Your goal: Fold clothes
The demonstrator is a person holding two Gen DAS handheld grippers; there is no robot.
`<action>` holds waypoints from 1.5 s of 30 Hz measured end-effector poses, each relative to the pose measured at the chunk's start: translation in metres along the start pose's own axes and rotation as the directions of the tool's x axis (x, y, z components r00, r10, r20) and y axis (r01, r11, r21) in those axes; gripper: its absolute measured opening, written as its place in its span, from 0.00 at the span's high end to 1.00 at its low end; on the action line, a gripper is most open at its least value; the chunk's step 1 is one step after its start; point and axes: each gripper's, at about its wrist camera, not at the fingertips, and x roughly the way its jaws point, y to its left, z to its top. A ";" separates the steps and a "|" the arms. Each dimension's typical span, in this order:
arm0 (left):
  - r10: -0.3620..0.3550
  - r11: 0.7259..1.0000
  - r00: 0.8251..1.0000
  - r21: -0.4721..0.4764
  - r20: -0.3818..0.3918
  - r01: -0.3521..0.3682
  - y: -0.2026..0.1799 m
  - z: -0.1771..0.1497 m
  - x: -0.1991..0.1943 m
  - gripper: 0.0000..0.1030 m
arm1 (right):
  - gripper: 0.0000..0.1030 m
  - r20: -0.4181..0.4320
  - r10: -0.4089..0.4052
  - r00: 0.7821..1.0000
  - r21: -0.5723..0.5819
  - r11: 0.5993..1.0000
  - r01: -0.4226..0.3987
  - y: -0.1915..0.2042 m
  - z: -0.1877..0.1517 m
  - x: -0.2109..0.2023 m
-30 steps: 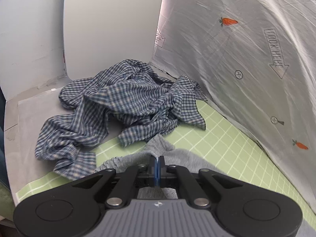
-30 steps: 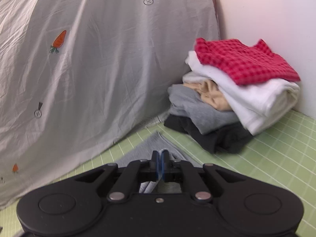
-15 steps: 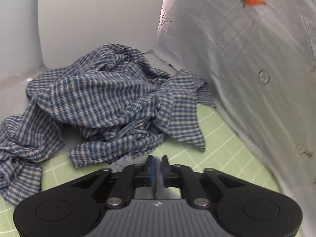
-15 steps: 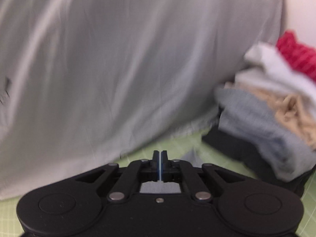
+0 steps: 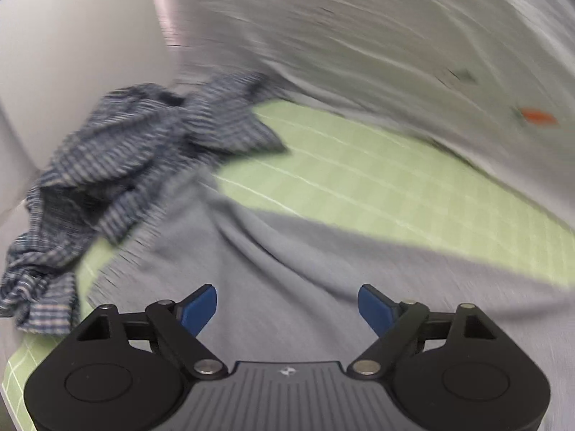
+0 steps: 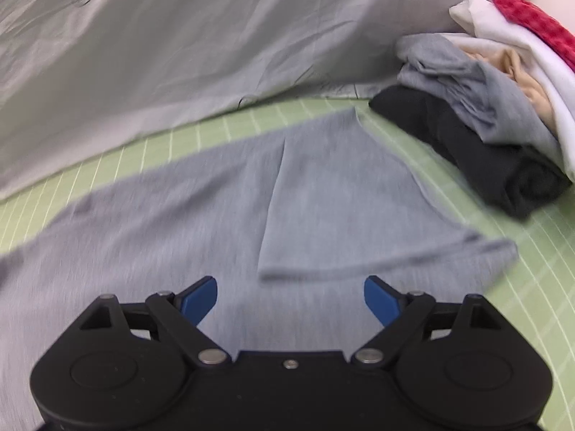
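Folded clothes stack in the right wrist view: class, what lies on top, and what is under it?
A red checked piece tops the stack, above white, beige, grey and black layers. The black one rests on the green grid mat. Anything beneath the stack is covered.

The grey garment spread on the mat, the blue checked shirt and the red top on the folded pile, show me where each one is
grey garment (image 6: 215, 208): right wrist view, on its flat middle.
blue checked shirt (image 5: 143, 151): left wrist view, on the crumpled centre of the heap.
red top (image 6: 532, 25): right wrist view, on its visible edge atop the pile.

Black linkage grippers — blue-padded fingers (image 5: 199, 305), silver pivot screws.
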 end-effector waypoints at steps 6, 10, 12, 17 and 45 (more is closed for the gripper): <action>-0.128 0.982 0.989 0.132 -0.078 0.138 -0.051 -0.016 -0.001 0.15 | 0.13 -0.029 0.030 0.999 0.031 0.999 -0.029 -0.008 -0.014 0.010; -0.196 0.943 0.971 0.245 -0.138 0.225 -0.087 -0.025 0.010 0.14 | 0.12 -0.027 0.045 0.999 0.022 0.999 -0.044 -0.011 -0.006 0.022; -0.209 0.937 0.964 0.250 -0.166 0.246 -0.099 -0.026 0.018 0.14 | 0.12 -0.031 0.048 0.998 0.000 0.999 -0.048 -0.011 0.002 0.028; -0.201 0.952 0.959 0.192 -0.202 0.240 -0.108 -0.011 0.043 0.14 | 0.13 -0.029 0.034 0.999 -0.003 0.999 -0.034 -0.020 0.025 0.046; -0.129 0.970 0.970 0.178 -0.205 0.166 -0.124 0.038 0.090 0.00 | 0.53 -0.013 0.060 0.998 -0.172 0.983 -0.062 0.007 0.050 0.064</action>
